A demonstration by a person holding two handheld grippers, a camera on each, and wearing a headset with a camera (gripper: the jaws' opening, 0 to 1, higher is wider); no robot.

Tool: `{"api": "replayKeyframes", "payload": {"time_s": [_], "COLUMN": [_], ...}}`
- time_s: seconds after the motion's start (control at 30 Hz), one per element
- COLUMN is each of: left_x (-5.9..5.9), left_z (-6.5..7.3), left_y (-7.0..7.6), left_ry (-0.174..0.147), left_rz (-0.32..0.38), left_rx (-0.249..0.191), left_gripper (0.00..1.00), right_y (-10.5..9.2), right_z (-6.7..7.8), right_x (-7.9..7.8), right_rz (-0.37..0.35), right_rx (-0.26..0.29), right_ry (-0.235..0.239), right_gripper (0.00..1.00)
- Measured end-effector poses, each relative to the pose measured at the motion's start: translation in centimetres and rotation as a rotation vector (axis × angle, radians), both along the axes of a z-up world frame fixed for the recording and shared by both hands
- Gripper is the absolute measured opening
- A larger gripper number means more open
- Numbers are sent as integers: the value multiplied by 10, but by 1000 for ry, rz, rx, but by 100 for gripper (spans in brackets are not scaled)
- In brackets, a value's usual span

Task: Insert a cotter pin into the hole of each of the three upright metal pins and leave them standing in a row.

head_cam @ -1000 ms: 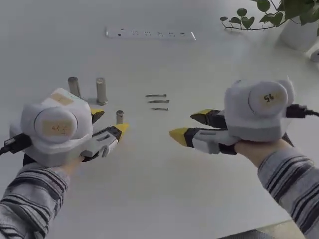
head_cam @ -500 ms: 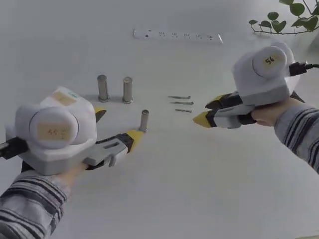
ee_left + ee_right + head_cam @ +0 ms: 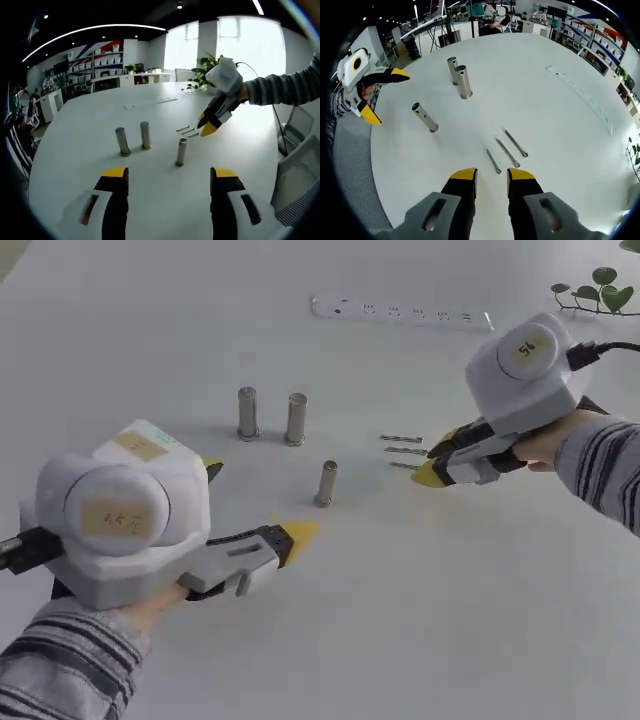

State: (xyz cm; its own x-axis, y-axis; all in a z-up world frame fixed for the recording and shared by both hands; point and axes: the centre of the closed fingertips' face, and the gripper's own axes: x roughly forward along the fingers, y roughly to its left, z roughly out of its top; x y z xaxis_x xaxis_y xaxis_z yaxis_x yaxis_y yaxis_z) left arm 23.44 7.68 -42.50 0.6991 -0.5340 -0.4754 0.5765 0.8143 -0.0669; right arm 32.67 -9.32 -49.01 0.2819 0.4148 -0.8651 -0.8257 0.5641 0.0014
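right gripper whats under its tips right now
Under the right gripper: white table, and the nearest cotter pin ending just ahead of its open jaws. The table beneath the gripper's body is covered.

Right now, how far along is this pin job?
Nothing done yet: all three cotter pins lie loose on the table, none through the upright metal pins. In hand: nothing; the right hand-held gripper hovers empty beside them, the left hand-held gripper is open. Left: all three insertions, then the row.
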Motion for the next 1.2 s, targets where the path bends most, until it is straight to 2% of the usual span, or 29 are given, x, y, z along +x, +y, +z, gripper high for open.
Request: {"api": "replayKeyframes", "payload": {"time_s": [0.13, 0.3, 0.47, 0.57, 0.73, 0.83, 0.9, 1.1, 1.2], "left_x": [-5, -10, -12, -13, -14, -14, -15, -16, -16], "left_z": [4, 2, 2, 0, 0, -2, -3, -5, -4], "left_y": [5, 8, 10, 12, 12, 13, 14, 17, 16], "left_ry": [4, 6, 9, 4, 7, 13, 22, 39, 37], "left_rz": [20, 11, 13, 12, 6, 10, 17, 28, 29], "left_rx": [-28, -13, -18, 10, 3, 6, 10, 22, 18], "left_gripper": [69, 72, 76, 76, 78, 77, 76, 71, 70], "right_y": [4, 7, 6, 6, 6, 5, 4, 5, 1], "right_z": [-3, -4, -5, -4, -3, -4, -5, -4, -4], "right_x": [-2, -5, -9, -9, -10, -8, -5, -8, -5], "right_rz": [43, 73, 117, 143, 167, 170, 172, 166, 160], "right_rx": [-27, -68, -114, -133, -158, -157, -159, -132, -111], "right_ry": [16, 34, 45, 35, 22, 17, -5, -8, -25], "right_gripper": [16, 13, 7, 3, 1, 0, 0, 0, 0]}}
